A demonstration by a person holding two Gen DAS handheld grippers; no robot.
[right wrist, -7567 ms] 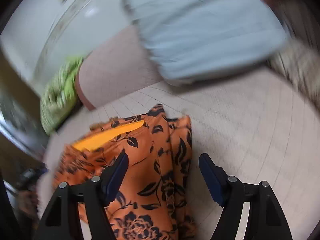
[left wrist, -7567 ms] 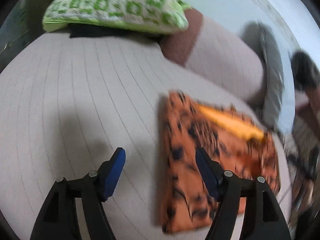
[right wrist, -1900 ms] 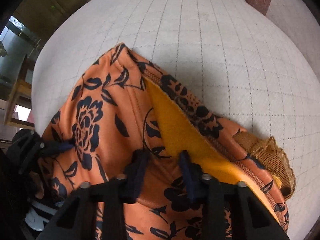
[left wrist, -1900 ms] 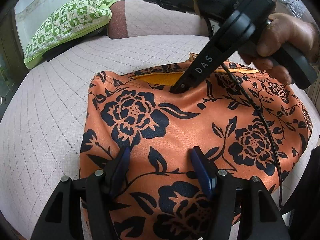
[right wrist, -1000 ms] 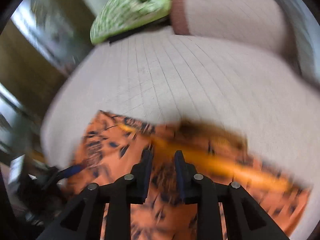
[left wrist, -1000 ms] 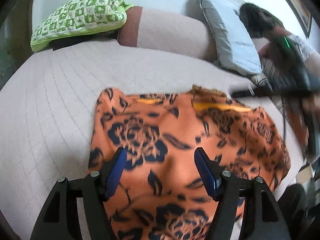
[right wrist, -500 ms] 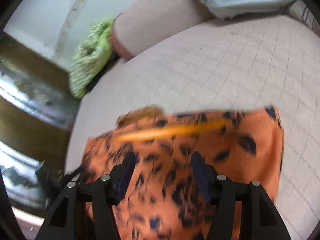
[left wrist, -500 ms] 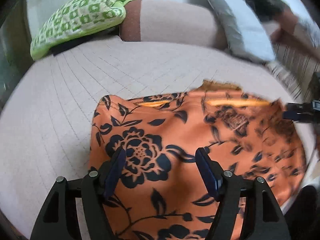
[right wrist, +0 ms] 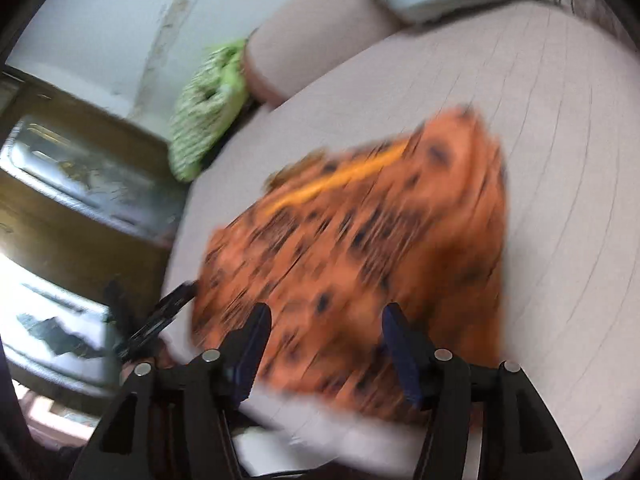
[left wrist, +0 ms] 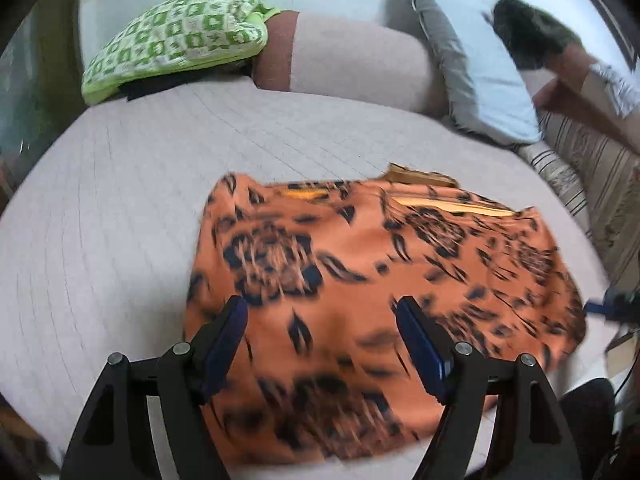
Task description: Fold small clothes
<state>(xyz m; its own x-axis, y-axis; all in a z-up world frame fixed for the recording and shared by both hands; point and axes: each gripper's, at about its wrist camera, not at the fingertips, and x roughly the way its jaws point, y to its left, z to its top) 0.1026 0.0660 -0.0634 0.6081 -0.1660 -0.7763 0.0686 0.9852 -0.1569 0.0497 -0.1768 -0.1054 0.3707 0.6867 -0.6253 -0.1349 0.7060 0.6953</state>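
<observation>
A: What takes up most of the scene?

B: A pale quilted bed (left wrist: pixel 132 184) with stitched grid lines fills both views. Along its far edge a long beige bolster (left wrist: pixel 360 60) lies against the wall, with a green-and-white checked pillow (left wrist: pixel 176 40) at one end and a pale blue-grey pillow (left wrist: pixel 480 76) at the other. A person (left wrist: pixel 560 60) sits beyond the blue-grey pillow, at the right of the left wrist view.

A: And the garment?

B: The orange floral garment (left wrist: pixel 380 280) lies spread flat on the near part of the bed, well apart from the pillows. Its yellow lining (left wrist: pixel 452 205) shows as a strip along the far edge. Both views blur its black flower print.

A: What about the claws?

B: The left gripper (left wrist: pixel 322 334) hovers above the near half of the garment, its blue fingers (left wrist: pixel 224 340) spread wide and opening further, with nothing pinched between them. The right gripper (right wrist: pixel 324 344) hangs over the garment's near edge on its own side; its jaws stand apart and are closing slightly, but its pads (right wrist: pixel 402 350) grip no cloth.

A: Does either camera catch the other tool?

B: Yes. The right gripper's tip shows at the right rim of the left wrist view, beside the cloth's corner, and the left gripper's fingers show dark at the garment's left edge in the right wrist view.
</observation>
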